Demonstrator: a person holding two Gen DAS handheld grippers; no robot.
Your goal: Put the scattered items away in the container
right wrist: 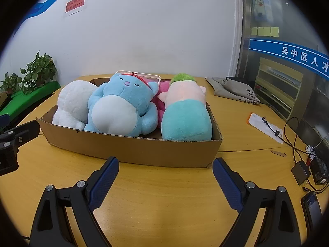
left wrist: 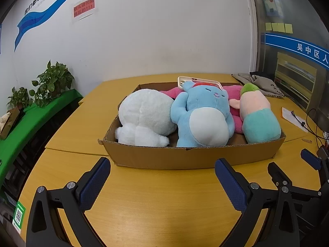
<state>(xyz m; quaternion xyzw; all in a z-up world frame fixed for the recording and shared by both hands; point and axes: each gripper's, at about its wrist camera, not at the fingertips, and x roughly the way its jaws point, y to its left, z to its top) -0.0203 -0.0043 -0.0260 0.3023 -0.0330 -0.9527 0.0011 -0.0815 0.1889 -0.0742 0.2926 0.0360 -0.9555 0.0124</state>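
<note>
A shallow cardboard box (left wrist: 185, 157) (right wrist: 144, 150) stands on the yellow table. Inside it lie a white plush (left wrist: 144, 117) (right wrist: 71, 103), a blue plush (left wrist: 202, 119) (right wrist: 121, 109), a pink plush (left wrist: 234, 94) (right wrist: 162, 98) and a teal-and-pink plush with green hair (left wrist: 260, 119) (right wrist: 186, 115). A white phone case (left wrist: 197, 81) (right wrist: 139, 75) leans at the box's back wall. My left gripper (left wrist: 162, 171) hovers open just in front of the box, nothing between its fingers. My right gripper (right wrist: 165, 169) is open too, before the box's right front corner; it also shows as the right gripper (left wrist: 292, 162) in the left wrist view.
A grey cloth bag (right wrist: 234, 89) lies at the back right of the table. To the right are a white sheet (right wrist: 265, 126), cables, a black adapter (right wrist: 300, 173) and a phone (right wrist: 311, 203). Potted plants (left wrist: 51, 82) stand on a green-covered bench at left. A wall is close behind.
</note>
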